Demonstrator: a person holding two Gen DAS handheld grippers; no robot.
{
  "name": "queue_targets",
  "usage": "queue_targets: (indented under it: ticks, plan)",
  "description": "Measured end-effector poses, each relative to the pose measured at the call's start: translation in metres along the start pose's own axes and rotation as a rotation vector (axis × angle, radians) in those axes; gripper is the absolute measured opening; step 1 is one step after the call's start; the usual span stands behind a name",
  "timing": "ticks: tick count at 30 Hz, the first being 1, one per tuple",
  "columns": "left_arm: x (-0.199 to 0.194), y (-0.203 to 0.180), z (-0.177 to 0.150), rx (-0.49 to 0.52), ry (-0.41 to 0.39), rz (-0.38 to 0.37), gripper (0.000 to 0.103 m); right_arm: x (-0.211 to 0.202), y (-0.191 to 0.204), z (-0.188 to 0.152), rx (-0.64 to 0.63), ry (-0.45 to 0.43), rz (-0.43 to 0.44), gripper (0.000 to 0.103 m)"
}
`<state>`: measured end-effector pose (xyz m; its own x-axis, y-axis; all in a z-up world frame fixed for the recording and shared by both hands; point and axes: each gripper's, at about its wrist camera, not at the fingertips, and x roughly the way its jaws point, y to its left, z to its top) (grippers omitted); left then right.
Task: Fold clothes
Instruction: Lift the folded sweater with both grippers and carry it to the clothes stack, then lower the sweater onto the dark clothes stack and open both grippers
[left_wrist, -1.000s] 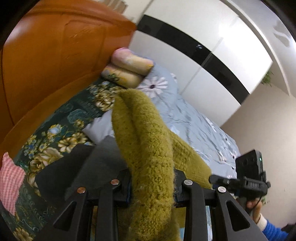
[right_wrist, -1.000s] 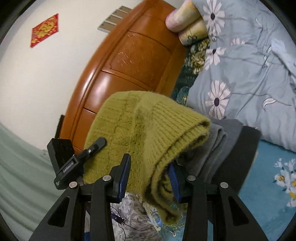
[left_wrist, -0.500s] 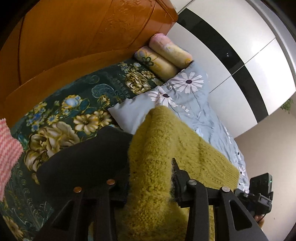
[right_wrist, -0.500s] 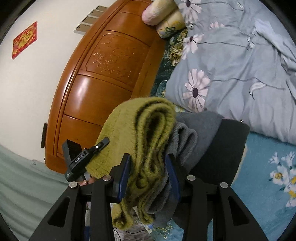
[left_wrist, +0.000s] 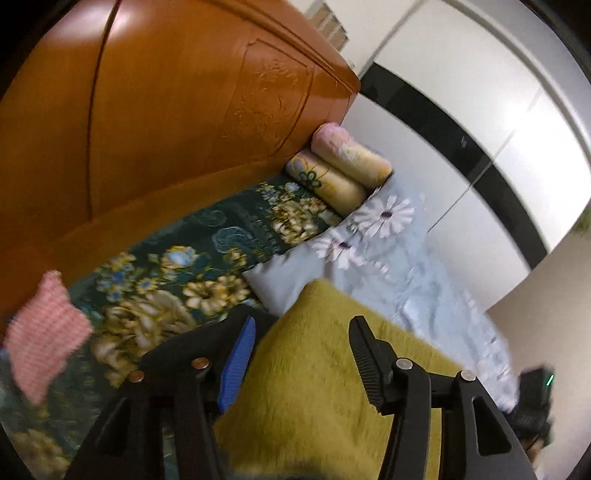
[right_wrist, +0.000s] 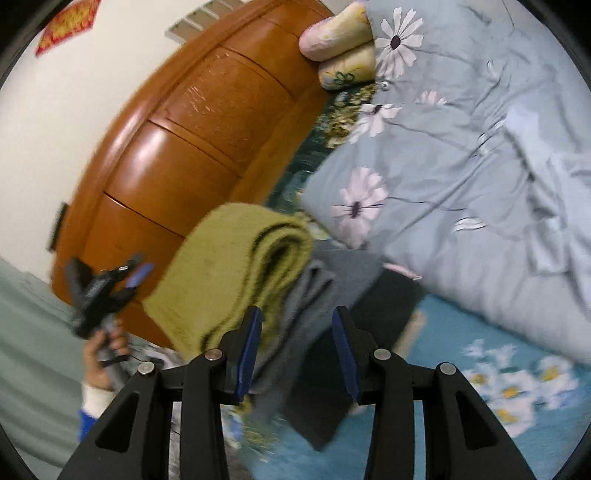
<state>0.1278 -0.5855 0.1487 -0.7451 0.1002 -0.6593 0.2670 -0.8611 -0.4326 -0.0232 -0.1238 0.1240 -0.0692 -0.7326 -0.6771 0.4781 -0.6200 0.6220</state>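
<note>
Two claws hang over a bed, both spread with nothing between their pads. Seen from the left wrist, the left claw (left_wrist: 301, 354) stands wide apart above the olive-green knitted sweater (left_wrist: 317, 387), which lies flat under it and fills the lower middle of that view; whether the pads brush the knit cannot be told through the blur. From the right wrist, the right claw (right_wrist: 297, 347) is spread too, its blue pads either side of a gap that looks onto a grey garment (right_wrist: 314, 295) and a black garment (right_wrist: 388, 306). The sweater (right_wrist: 236, 269) is folded into thick layers, its rounded fold edge facing the camera, and rests on top of the grey garment, which lies on the black one. This stack sits on the bed beside the grey-blue daisy-print duvet (right_wrist: 461, 147) and near the orange wooden headboard (right_wrist: 192, 147). Two rolled pillows (left_wrist: 343, 177) lie against the headboard at the far end. A pink checked cloth (left_wrist: 40, 339) lies on the dark floral sheet (left_wrist: 184, 266) to the left
</note>
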Motion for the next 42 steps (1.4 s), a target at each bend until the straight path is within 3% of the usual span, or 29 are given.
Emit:
queue_targets:
  ticks: [3,7,10,13,18,26,31,34,39,42]
  plan:
    - [-0.013,-0.022,-0.018,0.104,-0.004,0.019,0.058,-0.007,0.013,0.014,-0.067,-0.024,-0.078,0.042]
    - [-0.015,-0.043,-0.036,0.213,-0.015,0.021,0.058,-0.004,0.058,0.031,-0.183,-0.074,-0.101,0.044]
    - [0.001,-0.046,-0.047,0.252,0.02,0.069,0.058,0.017,0.094,0.029,-0.334,-0.051,-0.105,0.049]
    - [0.015,-0.038,-0.059,0.251,0.044,0.09,0.058,0.038,0.104,0.02,-0.411,-0.023,-0.133,0.049]
    - [0.03,-0.013,-0.071,0.188,0.045,0.054,0.058,0.062,0.085,-0.002,-0.439,0.004,-0.186,0.049]
    - [0.043,-0.012,-0.086,0.187,0.02,0.054,0.06,0.064,0.047,-0.003,-0.269,-0.013,-0.093,0.056]
    - [0.021,-0.028,-0.087,0.202,-0.019,0.08,0.063,0.043,0.056,-0.012,-0.284,-0.037,-0.085,0.056]
    - [0.0,-0.04,-0.097,0.208,-0.055,0.059,0.066,0.026,0.061,-0.022,-0.309,-0.05,-0.07,0.056]
    - [-0.02,-0.043,-0.122,0.168,-0.092,0.075,0.072,0.018,0.063,-0.055,-0.355,-0.001,-0.093,0.057]
    - [-0.019,-0.04,-0.142,0.13,-0.07,0.084,0.08,0.019,0.063,-0.078,-0.388,0.041,-0.107,0.062]
